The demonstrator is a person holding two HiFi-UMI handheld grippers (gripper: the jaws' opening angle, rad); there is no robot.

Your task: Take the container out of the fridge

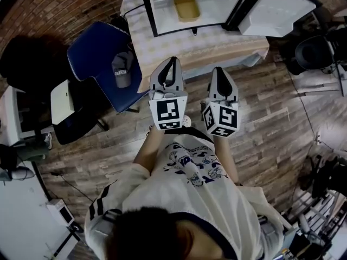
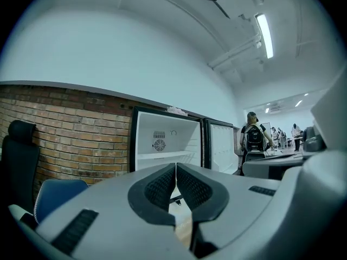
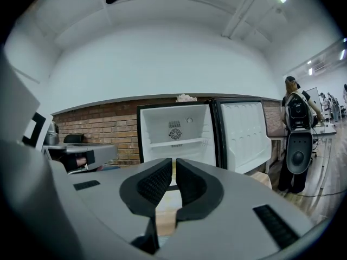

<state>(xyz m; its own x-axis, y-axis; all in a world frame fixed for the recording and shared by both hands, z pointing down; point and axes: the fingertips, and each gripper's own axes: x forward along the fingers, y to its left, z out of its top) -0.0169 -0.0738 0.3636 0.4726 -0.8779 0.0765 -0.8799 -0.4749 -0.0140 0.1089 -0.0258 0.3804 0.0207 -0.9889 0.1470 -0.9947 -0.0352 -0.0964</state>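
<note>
Progress is at the very beginning: the fridge (image 1: 157, 16) stands on a table (image 1: 206, 50) with its door (image 1: 276, 10) swung wide open, so the way in is free, but the container (image 1: 186, 8) is not yet taken. It is a shallow yellowish tray and it lies inside the fridge, on the white wire shelf, seen from the head view. Both tools are held low in front of the person, side by side, near the front edge of the table and well apart from the container. The left gripper (image 1: 172, 63) has its jaws pressed together with nothing between them, and the right gripper (image 1: 218, 70) is closed as well, also empty. Both point toward the open fridge, and the container lies ahead of them and a little between their lines. In the two gripper views the container itself is probably hidden behind the jaws. What remains, as I judge, is the whole task: approach, open one gripper, grasp, and lift out.
</note>
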